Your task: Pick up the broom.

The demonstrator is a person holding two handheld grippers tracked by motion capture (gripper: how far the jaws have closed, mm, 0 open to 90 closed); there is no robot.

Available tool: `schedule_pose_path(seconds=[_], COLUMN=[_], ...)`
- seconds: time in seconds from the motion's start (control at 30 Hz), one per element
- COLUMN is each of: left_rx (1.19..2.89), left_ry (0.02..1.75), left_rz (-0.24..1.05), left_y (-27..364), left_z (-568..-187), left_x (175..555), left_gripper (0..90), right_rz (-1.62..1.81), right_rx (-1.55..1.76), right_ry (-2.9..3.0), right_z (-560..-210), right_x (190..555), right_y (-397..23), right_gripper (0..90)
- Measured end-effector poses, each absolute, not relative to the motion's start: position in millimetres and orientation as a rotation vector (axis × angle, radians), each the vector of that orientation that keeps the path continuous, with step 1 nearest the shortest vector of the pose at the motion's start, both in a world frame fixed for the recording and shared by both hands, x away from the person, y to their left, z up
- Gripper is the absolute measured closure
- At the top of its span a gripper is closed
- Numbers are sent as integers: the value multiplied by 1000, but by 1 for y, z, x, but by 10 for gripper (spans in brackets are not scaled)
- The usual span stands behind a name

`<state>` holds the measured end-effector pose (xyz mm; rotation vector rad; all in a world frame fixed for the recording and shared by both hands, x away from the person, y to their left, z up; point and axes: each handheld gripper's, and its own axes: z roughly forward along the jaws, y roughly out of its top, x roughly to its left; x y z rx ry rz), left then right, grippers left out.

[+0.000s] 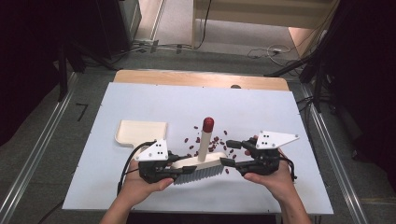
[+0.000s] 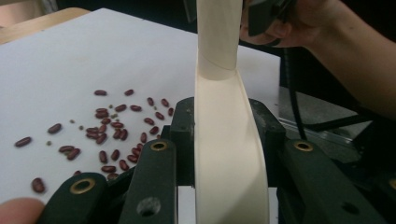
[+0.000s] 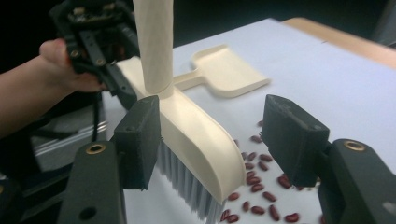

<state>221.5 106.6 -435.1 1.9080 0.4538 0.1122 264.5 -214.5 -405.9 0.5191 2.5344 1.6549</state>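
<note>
My left claw [image 1: 180, 167] holds the cream hand brush [image 1: 198, 164] by the left end of its head, pads pressed on both flat sides, as the left gripper view shows. The brush sits near the front middle of the white table sheet [image 1: 140, 100], between my two hands. Its head runs left to right, grey bristles facing the near edge and downward, and its handle stands almost upright, tipped slightly right, ending in a dark red cap [image 1: 208, 124].

My right claw [image 1: 230, 153] points left at the brush's right end with its jaws standing wide. In the right gripper view one pad lies against the bristle side while the other stands well clear, so it does not clamp.

Red beans [image 1: 211, 142] lie scattered just beyond the brush, around the handle's foot. The cream dustpan [image 1: 141, 132] rests to the far left, apart from the brush, mouth toward the far side. The sheet is bare toward its far and right edges.

Both hands come in from the near edge, wrists level, claws facing each other.
</note>
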Motion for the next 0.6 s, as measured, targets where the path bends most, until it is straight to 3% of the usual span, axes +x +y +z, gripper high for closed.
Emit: schedule_pose_path(seconds=[0.13, 0.6], left_rx=[1912, 1940], left_ry=[404, 285], left_rz=[97, 22], left_y=[106, 104], left_z=[-435, -435], left_x=[218, 213], left_gripper=[681, 681], right_rz=[1637, 1430], right_rx=[439, 198], right_ry=[2648, 2849], right_z=[-410, -423], right_x=[263, 248], right_y=[-208, -182], right_gripper=[359, 479])
